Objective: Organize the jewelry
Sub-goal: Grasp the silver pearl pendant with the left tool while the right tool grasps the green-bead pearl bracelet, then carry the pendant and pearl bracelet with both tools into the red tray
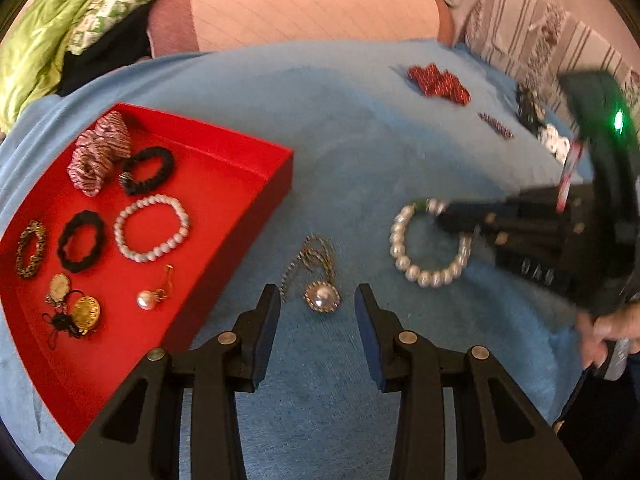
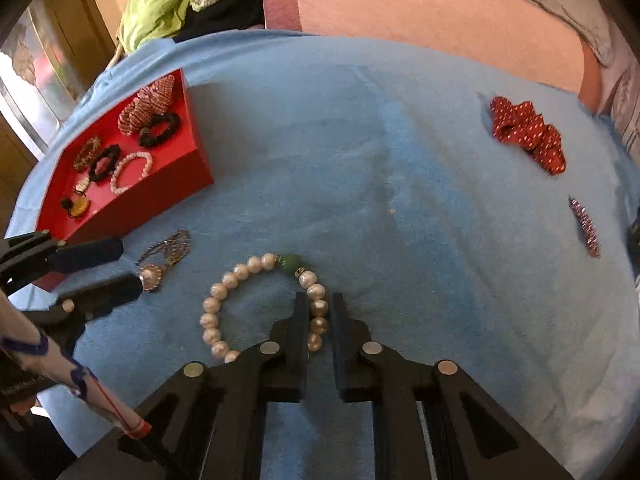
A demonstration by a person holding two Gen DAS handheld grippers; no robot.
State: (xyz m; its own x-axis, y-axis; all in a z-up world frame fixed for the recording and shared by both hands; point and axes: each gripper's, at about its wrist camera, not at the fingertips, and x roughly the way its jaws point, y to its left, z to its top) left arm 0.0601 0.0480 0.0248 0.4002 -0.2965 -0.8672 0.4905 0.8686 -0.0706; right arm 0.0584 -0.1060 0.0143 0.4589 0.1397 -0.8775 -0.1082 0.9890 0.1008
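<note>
A blue cloth is covering the surface where the jewelry is lying. At its left side a red tray is sitting, holding a pearl bracelet, two black scrunchies, a striped scrunchie, a leopard-print band, a single pearl earring and gold button-like pieces.

The left tool is standing with its fingers wide apart, just beside the tray, and a pearl pendant on a thin chain is lying on the cloth between the two fingertips, touched by neither.

To the right of the pendant a second pearl bracelet with one green bead is lying flat on the cloth. The right tool is reaching into it, its fingers standing narrow with a small gap, straddling the right side of the loop; several pearls are showing in that gap, and whether the pads are pressing on them cannot be told.

Farther right, well apart from the tray, a red dotted scrunchie and a pink sparkly hair clip are resting on the cloth.
</note>
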